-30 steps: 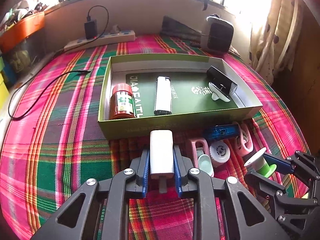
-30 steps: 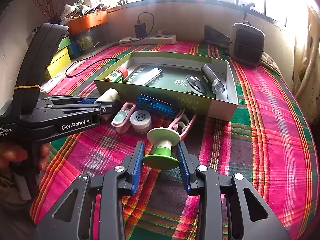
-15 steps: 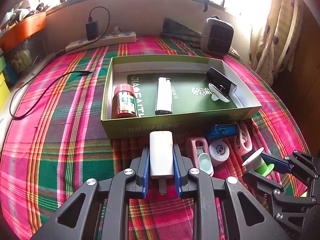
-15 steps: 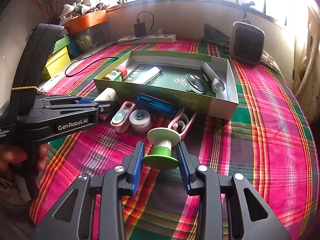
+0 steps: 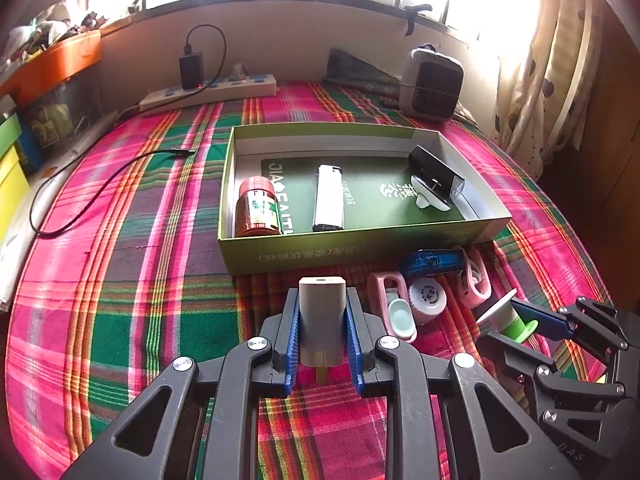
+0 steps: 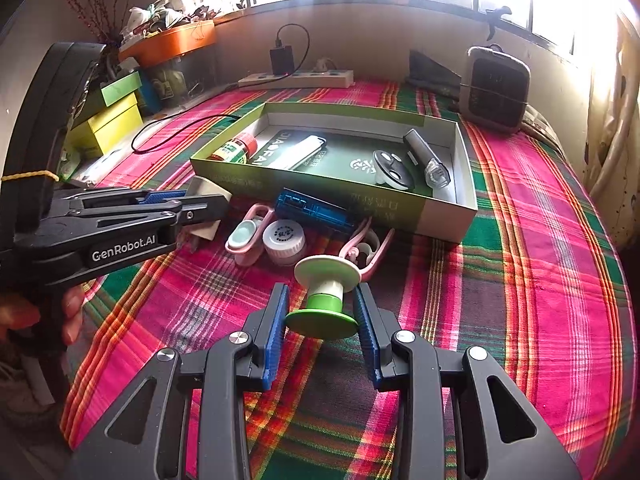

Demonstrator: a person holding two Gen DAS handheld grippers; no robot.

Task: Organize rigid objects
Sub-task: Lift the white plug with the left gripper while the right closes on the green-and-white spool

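Observation:
My left gripper (image 5: 322,300) is shut on a white plug adapter (image 5: 322,324), held just above the plaid cloth in front of the green box (image 5: 360,250). My right gripper (image 6: 322,292) is shut on a green and white spool (image 6: 325,300), to the right of the left one and also short of the box (image 6: 404,206). In the box lie a red bottle (image 5: 258,212), a white lighter (image 5: 329,198), a black torch (image 5: 436,174) and a round key fob (image 6: 392,168). The left gripper (image 6: 200,206) shows in the right wrist view, a hand under it.
Between the grippers and the box lie a blue case (image 5: 434,262), pink clips (image 5: 390,300), a white round cap (image 5: 427,300) and a pink carabiner (image 6: 366,254). A power strip (image 5: 212,90), a black cable (image 5: 104,184) and a small heater (image 5: 432,88) sit farther back. Coloured boxes (image 6: 108,120) stand at the left.
The left gripper with the adapter has drifted very slightly. The right gripper and its spool have kept still. Both grips are unchanged.

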